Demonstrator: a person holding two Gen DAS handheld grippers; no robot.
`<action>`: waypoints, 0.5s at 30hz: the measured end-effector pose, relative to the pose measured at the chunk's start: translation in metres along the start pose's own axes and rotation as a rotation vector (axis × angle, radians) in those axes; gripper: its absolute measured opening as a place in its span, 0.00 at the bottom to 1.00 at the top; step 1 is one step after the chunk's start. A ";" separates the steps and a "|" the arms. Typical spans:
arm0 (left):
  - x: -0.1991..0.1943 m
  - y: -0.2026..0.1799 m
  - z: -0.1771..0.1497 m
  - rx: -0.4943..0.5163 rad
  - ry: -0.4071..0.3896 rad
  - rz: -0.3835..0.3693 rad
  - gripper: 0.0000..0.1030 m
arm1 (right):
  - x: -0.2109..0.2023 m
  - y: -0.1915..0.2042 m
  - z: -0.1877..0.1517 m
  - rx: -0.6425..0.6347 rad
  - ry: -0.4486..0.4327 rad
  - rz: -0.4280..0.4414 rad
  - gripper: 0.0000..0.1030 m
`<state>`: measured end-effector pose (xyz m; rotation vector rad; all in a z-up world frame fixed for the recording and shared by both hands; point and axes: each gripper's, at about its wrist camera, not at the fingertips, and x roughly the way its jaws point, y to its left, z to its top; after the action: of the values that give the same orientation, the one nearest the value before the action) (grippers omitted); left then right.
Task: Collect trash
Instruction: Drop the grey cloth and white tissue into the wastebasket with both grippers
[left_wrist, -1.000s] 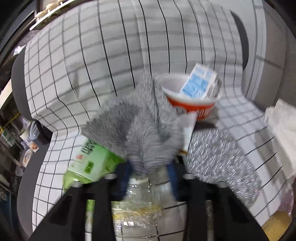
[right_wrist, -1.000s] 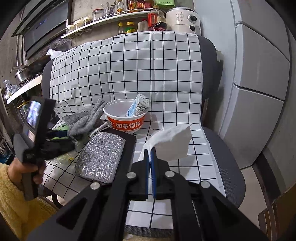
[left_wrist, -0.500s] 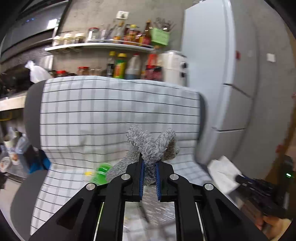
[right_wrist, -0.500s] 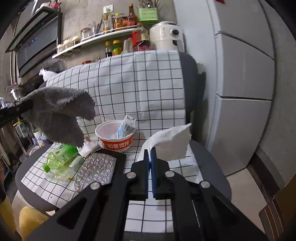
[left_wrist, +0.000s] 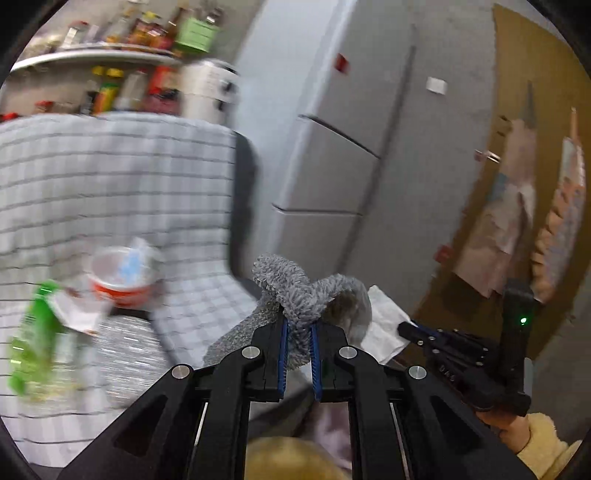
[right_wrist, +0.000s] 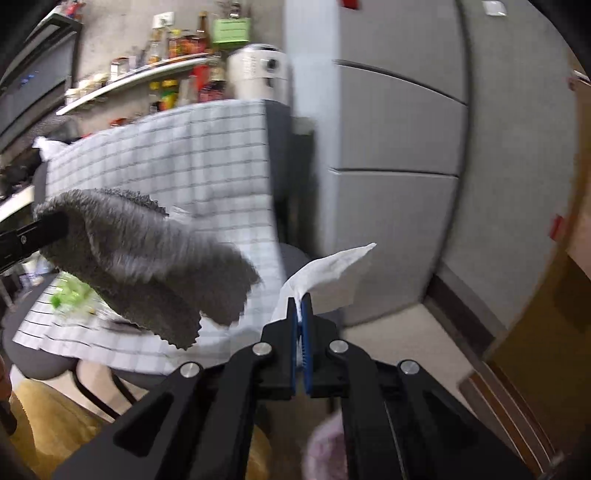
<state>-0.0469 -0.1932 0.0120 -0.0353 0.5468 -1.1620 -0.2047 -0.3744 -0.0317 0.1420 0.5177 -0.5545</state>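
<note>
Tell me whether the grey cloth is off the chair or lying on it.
Off: the grey cloth hangs bunched from the left gripper, clear of the checked chair.

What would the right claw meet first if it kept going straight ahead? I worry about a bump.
Probably the grey fridge: past the right claw and the white tissue it pinches, the way looks free up to the fridge's lower front, though blur leaves depth unsure.

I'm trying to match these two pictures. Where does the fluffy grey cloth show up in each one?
Left wrist view: the grey cloth sits low in the middle, pinched in the left gripper.
Right wrist view: the same cloth hangs at left of centre, above the checked chair.
Shared landmark: the grey fridge, beside the chair in both views.
</note>
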 end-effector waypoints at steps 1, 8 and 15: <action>0.013 -0.009 -0.005 -0.004 0.023 -0.039 0.10 | -0.001 -0.011 -0.008 0.010 0.014 -0.038 0.03; 0.063 -0.057 -0.037 -0.010 0.146 -0.226 0.10 | -0.003 -0.068 -0.061 0.108 0.121 -0.150 0.03; 0.101 -0.070 -0.064 0.013 0.228 -0.192 0.10 | 0.015 -0.102 -0.103 0.199 0.222 -0.185 0.03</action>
<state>-0.1059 -0.2943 -0.0617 0.0577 0.7499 -1.3660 -0.2932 -0.4397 -0.1275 0.3505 0.6954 -0.7768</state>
